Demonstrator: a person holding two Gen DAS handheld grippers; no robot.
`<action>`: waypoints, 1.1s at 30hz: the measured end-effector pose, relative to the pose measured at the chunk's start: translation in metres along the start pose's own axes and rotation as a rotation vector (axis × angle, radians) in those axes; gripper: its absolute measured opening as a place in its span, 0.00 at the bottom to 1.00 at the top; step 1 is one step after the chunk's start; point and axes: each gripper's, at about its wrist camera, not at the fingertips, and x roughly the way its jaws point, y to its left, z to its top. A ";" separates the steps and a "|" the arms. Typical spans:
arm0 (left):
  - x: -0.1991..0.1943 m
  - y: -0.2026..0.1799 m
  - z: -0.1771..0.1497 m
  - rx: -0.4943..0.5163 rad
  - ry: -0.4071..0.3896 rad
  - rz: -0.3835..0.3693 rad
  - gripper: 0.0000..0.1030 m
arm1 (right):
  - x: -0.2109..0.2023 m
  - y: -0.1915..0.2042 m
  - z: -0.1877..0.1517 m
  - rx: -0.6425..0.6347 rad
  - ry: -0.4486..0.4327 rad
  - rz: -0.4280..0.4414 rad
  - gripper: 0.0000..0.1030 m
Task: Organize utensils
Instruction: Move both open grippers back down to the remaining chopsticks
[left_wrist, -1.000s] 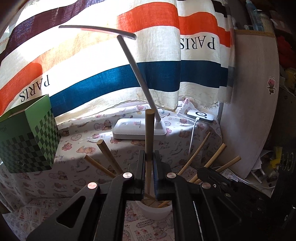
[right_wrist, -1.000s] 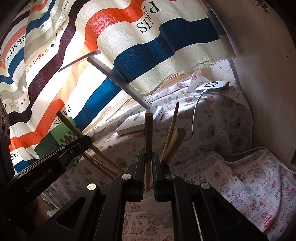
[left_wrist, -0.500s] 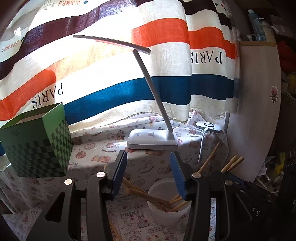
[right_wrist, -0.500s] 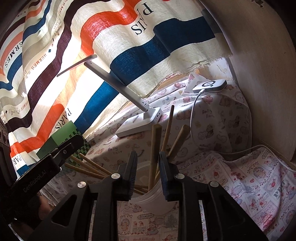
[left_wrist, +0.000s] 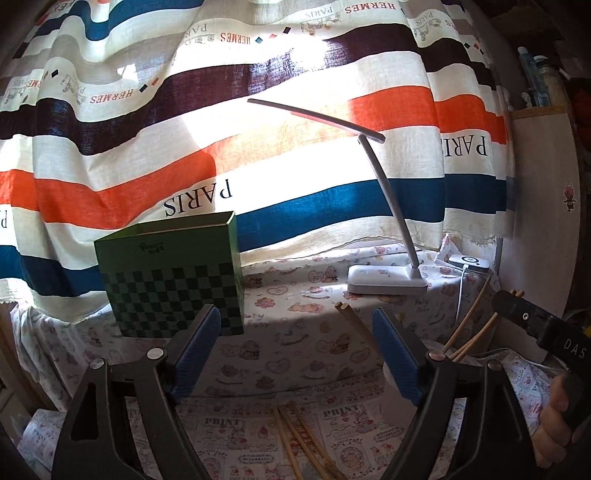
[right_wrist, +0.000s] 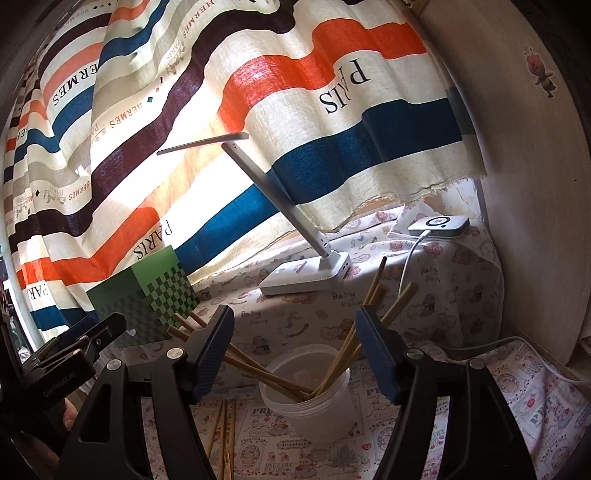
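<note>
- Most of the wooden chopsticks (right_wrist: 332, 369) stood fanned out in a translucent plastic cup (right_wrist: 314, 410) on the cloth-covered worktop (right_wrist: 461, 424).
- A few chopsticks (left_wrist: 295, 439) lay loose on the printed cloth near the cup, left to gather.
- The left gripper (left_wrist: 295, 347) and right gripper (right_wrist: 295, 350) had just been opening; their ribbed blue fingers (right_wrist: 214, 350) stood apart, holding nothing.
- The chopsticks were slim, pale, straight sticks.
</note>
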 end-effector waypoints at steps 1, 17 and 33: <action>-0.005 0.002 -0.004 0.006 -0.007 0.017 0.89 | 0.000 0.002 -0.001 0.000 0.007 0.016 0.69; 0.002 0.055 -0.081 -0.160 0.208 0.065 0.98 | 0.023 0.031 -0.029 -0.058 0.132 0.076 0.72; 0.014 0.080 -0.117 -0.220 0.275 0.181 0.99 | 0.069 0.059 -0.081 -0.154 0.367 0.121 0.72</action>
